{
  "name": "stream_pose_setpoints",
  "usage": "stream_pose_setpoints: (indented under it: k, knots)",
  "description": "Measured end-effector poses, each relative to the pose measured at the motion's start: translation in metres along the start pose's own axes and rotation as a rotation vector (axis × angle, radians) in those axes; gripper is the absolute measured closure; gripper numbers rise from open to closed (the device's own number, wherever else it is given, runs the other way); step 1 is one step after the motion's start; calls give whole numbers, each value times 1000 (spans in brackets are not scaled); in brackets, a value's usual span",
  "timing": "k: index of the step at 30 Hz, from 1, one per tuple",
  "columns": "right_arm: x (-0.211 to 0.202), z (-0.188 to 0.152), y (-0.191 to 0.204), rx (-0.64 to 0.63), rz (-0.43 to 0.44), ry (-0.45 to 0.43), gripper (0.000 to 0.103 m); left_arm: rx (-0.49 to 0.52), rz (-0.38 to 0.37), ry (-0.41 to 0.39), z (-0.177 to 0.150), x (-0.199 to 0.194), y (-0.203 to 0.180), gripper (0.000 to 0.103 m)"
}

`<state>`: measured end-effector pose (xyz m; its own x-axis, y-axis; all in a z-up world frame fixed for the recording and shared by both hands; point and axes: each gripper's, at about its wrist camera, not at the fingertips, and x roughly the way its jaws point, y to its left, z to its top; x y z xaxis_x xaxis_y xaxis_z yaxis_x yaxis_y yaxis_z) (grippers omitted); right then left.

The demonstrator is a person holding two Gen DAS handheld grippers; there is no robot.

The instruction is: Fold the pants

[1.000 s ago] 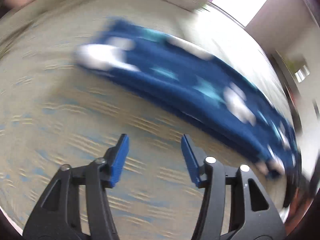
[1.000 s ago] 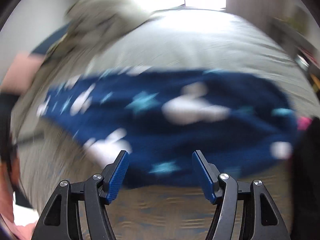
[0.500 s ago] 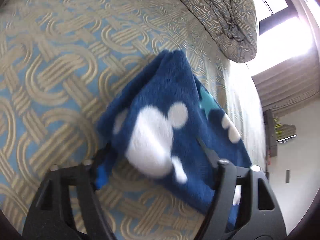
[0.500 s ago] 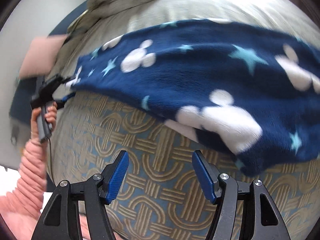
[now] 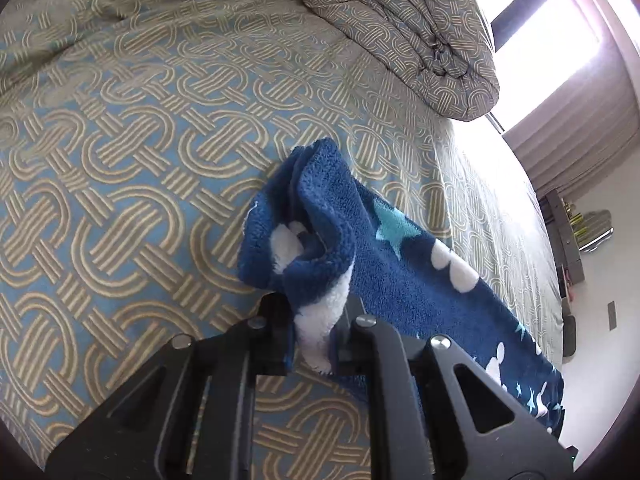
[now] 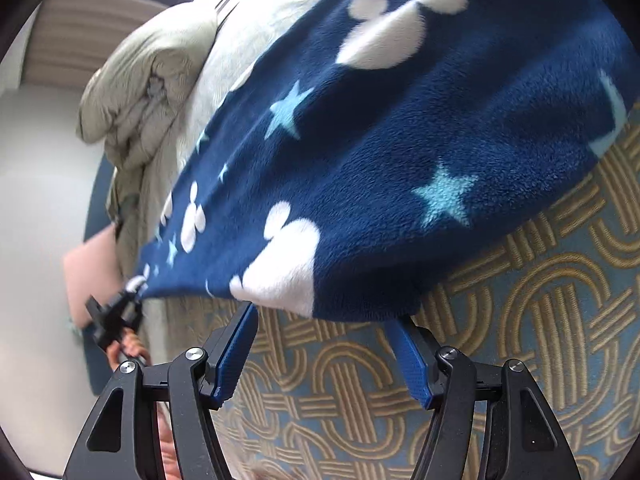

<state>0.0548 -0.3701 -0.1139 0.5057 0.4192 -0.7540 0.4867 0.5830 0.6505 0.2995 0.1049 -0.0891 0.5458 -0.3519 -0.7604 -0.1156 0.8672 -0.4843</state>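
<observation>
r claw [image 6: 324, 344]: black frame | blue ribbed pads [image 6: 236, 352] | silver screws

So the bed [image 5: 132, 168] has a blue cover with a tan interlocking-loop pattern all over. A bunched-up duvet [image 5: 404, 28] in the same print sits at the upper right of the left wrist frame. The navy fleece pants [image 5: 432, 280], white mouse heads and light blue stars, lie stretched across the cover toward the lower right.
</observation>
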Motion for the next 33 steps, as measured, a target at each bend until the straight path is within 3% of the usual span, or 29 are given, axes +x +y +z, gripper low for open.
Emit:
stream_pose_setpoints:
  k: [3,7,13,14,15,16,19,23,25,28,31,33]
  knots:
    - [-14,0,-7,15,8,-8,36,-12,-36,-8,6,-8,0,89]
    - [-25,-4,-11,8,-77,-51,28,46,-15,-25,13,-13,-14,89]
    - [-11,19,-35,118,56,-69,24,68,16,-24,18,-9,-23,89]
    - [-6,22,-36,138,60,-64,28,60,18,-17,20,-9,-23,89]
    - [-3,25,-34,149,49,-65,73,55,15,-11,23,-10,-23,89]
    - [-1,30,-29,141,27,-48,89,49,8,-8,27,-15,-24,89]
    - [-32,32,3,70,27,-108,90,64,-23,-43,40,-44,-32,89]
    - [-84,21,54,-87,20,-139,90,123,-5,-120,46,-99,-21,89]
    - [-90,6,67,-132,10,-92,90,128,8,-140,43,-122,0,89]
    - [-69,-23,67,-166,-48,52,90,107,43,-112,23,-136,47,88]
    - [-15,-50,48,-193,-169,223,80,1,106,0,-3,-114,106,88]
    - [8,-57,36,-214,-246,315,76,-112,104,41,-21,-98,144,88]
